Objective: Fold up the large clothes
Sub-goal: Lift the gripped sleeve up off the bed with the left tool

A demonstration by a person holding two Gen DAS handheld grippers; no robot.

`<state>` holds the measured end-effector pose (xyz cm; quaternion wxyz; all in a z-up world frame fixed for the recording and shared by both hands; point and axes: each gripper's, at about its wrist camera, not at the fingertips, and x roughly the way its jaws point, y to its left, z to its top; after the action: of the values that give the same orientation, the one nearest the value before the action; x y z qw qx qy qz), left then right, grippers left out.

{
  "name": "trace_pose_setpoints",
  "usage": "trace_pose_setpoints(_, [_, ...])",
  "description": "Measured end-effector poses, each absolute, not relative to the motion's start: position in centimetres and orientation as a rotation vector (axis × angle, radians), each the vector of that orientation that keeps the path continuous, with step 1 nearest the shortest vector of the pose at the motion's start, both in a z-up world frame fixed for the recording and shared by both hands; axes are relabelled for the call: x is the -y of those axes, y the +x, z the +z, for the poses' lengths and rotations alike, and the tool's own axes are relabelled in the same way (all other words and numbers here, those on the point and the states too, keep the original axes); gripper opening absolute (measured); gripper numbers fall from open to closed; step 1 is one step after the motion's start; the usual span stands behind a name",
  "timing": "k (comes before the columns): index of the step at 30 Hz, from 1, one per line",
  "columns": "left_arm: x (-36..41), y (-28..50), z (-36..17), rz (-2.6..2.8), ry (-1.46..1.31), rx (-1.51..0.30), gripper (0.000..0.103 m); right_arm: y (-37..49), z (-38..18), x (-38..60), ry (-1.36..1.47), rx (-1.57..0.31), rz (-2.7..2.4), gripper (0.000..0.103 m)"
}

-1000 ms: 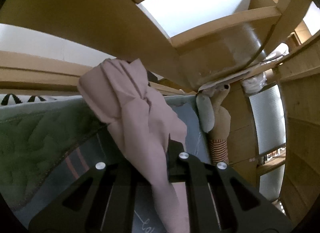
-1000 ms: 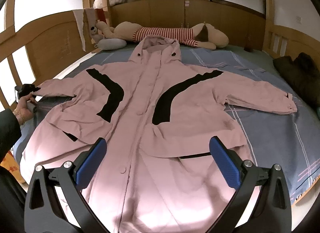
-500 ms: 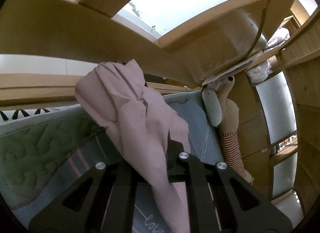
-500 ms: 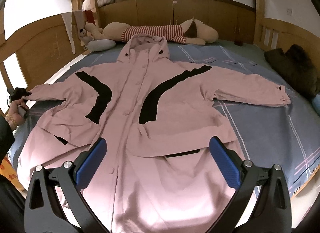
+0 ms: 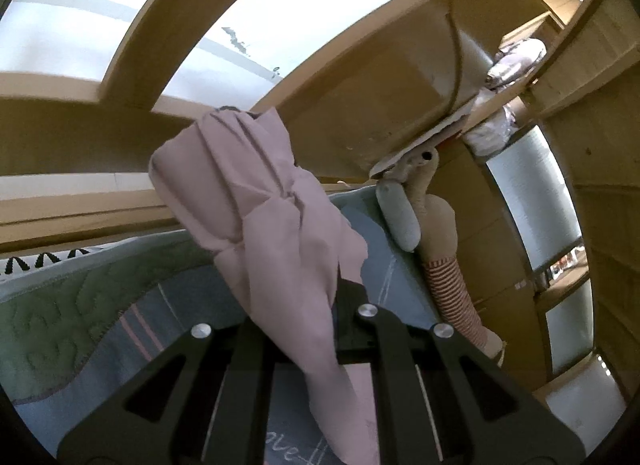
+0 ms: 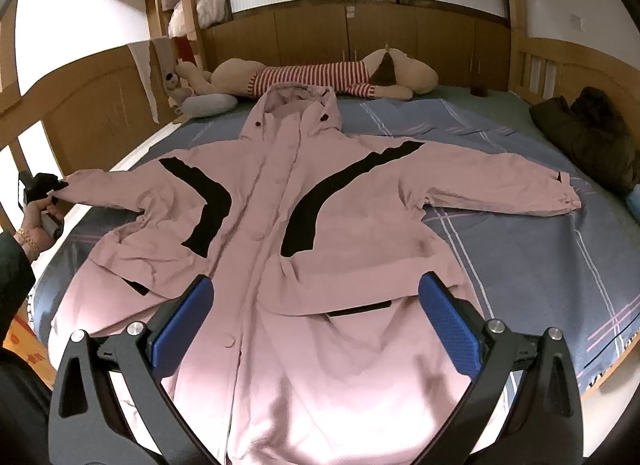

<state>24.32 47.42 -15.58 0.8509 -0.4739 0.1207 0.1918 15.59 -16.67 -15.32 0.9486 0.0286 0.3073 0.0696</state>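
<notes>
A large pink hooded jacket (image 6: 260,225) with black stripes lies front up on the bed, both sleeves spread out. My left gripper (image 6: 44,189), held by a hand at the far left, is shut on the cuff of the jacket's left sleeve (image 6: 108,189) and holds it just off the bed. In the left wrist view the bunched pink cuff (image 5: 272,225) covers the fingertips. My right gripper (image 6: 316,283) hangs open above the jacket's lower front, with nothing between its blue pads (image 6: 452,329).
The bed has a blue striped sheet (image 6: 520,245). A striped plush dog (image 6: 320,77) and a grey pillow (image 6: 210,105) lie at the headboard. A dark garment (image 6: 592,133) sits at the right edge. Wooden rails (image 6: 80,105) line the left side.
The left gripper has risen and rolled with the cuff still in it, lifting the sleeve end. The right gripper drifted slightly and stayed open.
</notes>
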Motion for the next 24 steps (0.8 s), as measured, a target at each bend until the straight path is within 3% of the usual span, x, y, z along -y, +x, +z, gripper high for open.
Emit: trace_pose_setpoints(24, [-36.2, 27.0, -1.3, 0.107, -0.855, -0.122, 0.005, 14.2, -14.1, 17.1, 0.075, -0.588, 0.187, 0.102])
